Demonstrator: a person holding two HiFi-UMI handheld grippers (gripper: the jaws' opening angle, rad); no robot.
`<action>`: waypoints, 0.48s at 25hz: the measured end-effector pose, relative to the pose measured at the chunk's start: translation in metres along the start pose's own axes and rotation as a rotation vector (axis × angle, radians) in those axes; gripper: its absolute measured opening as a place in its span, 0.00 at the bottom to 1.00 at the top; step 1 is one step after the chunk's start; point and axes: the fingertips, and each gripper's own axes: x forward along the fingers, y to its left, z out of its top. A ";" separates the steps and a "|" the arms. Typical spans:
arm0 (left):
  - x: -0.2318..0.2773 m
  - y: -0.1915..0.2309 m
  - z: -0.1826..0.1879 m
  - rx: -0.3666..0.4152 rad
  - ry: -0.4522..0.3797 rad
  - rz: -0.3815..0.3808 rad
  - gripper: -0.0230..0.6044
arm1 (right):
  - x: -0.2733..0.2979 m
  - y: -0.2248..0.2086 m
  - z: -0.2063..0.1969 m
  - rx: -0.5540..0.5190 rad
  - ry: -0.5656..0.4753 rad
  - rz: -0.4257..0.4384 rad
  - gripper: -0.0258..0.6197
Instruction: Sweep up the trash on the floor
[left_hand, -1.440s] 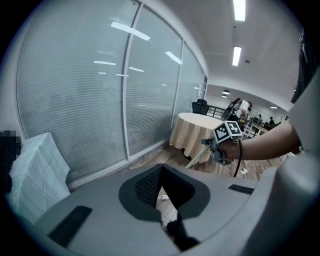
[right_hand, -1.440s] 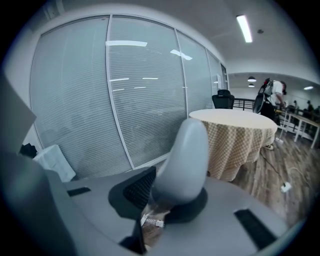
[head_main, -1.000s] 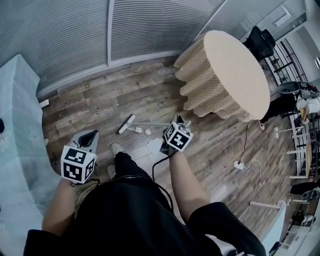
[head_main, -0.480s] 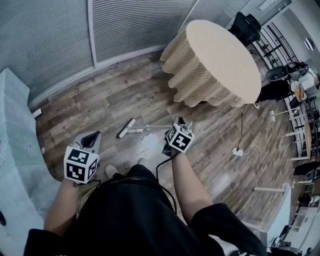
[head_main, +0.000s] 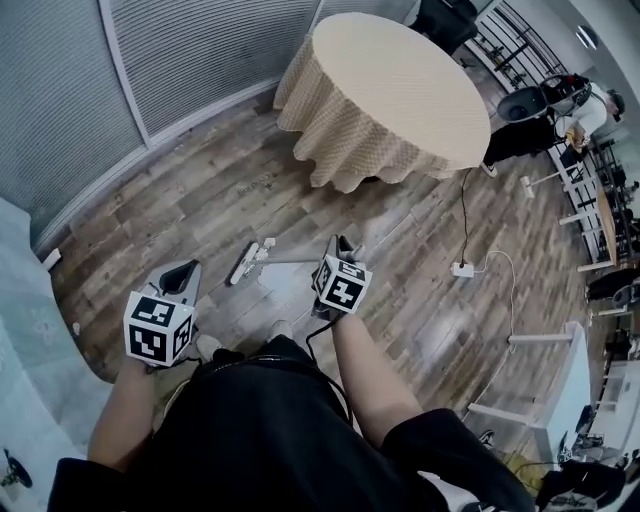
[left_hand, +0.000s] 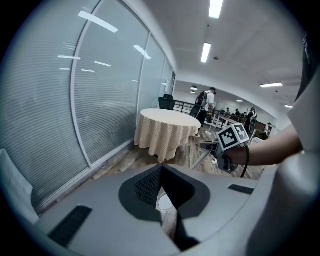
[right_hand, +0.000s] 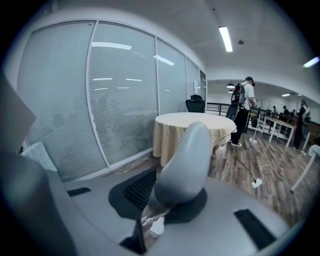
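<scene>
**Floor** (head_main: 200, 190): wood boards. **Table** (head_main: 400, 80): round, clothed, at 1 o'clock in the head view. **Broom** (head_main: 246, 267): its head rests on the boards at 9 o'clock of the right gripper (head_main: 338, 249), whose jaws are clamped on the grey handle (right_hand: 182, 160). **Paper scrap** (head_main: 283, 289): at 4 o'clock of the broom head, with smaller bits (head_main: 268, 243) at its 1 o'clock. **Left gripper** (head_main: 182, 272): jaws together, holding nothing. Best done with the head kept flat, drawing both patches into 1 pile.
</scene>
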 end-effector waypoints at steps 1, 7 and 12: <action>0.004 -0.009 0.004 0.006 -0.001 -0.012 0.03 | -0.003 -0.007 -0.003 0.002 0.002 -0.002 0.13; 0.027 -0.043 0.020 0.062 0.013 -0.054 0.03 | -0.017 -0.052 -0.011 0.033 0.008 -0.040 0.13; 0.034 -0.066 0.027 0.085 0.020 -0.086 0.03 | -0.037 -0.067 -0.023 0.033 0.010 -0.041 0.13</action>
